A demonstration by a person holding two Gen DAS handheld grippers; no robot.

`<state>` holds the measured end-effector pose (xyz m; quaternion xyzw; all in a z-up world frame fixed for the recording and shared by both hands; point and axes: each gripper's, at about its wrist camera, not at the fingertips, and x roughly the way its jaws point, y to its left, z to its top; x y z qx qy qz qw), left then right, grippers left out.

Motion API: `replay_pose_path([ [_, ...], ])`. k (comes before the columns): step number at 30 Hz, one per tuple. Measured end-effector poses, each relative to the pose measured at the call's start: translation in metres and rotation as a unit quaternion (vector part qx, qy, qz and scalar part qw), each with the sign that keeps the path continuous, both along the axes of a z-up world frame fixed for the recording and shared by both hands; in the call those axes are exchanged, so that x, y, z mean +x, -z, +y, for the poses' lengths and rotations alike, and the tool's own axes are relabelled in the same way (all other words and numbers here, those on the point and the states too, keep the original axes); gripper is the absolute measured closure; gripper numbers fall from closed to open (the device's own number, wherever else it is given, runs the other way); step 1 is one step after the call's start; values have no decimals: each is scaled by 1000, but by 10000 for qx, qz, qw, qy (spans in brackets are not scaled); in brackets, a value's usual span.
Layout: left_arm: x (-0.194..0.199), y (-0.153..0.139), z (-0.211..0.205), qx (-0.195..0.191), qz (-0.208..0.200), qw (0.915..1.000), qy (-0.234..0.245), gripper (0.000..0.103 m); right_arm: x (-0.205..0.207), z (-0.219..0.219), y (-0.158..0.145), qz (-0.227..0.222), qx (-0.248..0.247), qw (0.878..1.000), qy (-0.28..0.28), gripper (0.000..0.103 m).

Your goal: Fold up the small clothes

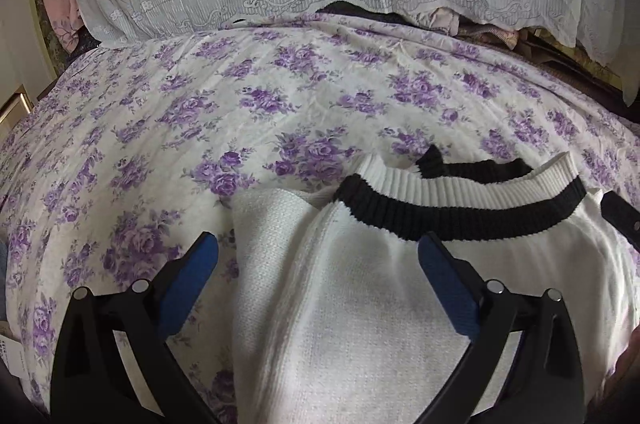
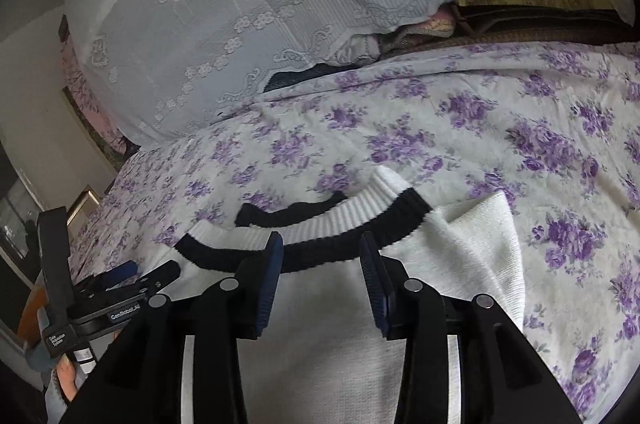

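Lying flat on the flowery bedsheet [image 1: 168,128], the white knit sweater [image 1: 360,304] is stretching its black-striped collar [image 2: 340,244] sideways just ahead of both tools, the left gripper [image 1: 318,252] spreading wide over its side fold, the right gripper [image 2: 320,252] hanging half-open, pinching nothing.

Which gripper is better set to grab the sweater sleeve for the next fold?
Probably left. The left gripper is wide open right over the folded sleeve of the sweater. The right gripper sits narrower at the collar, its sleeve off to one side.
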<state>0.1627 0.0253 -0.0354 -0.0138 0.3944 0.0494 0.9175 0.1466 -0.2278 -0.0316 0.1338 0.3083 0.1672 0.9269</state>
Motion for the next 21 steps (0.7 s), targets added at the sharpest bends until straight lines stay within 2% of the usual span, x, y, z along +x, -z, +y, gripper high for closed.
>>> replay_pose_path([
  [6, -5, 2, -18, 187, -5, 9996, 214, 5, -7, 27, 4, 92, -275, 9991, -298, 60],
  [11, 3, 21, -29, 544, 302, 9976, 288, 4, 4, 38, 31, 563, -507, 9964, -384, 57],
  [13, 3, 25, -32, 652, 284, 9971, 270, 4, 3, 41, 36, 495, -600, 9961, -410, 55],
  [15, 2, 25, -33, 726, 253, 9967, 261, 4, 1, 46, 35, 452, -701, 9954, -477, 48],
  [21, 0, 24, -32, 692, 232, 9970, 248, 4, -1, 48, 35, 426, -717, 9952, -516, 44],
])
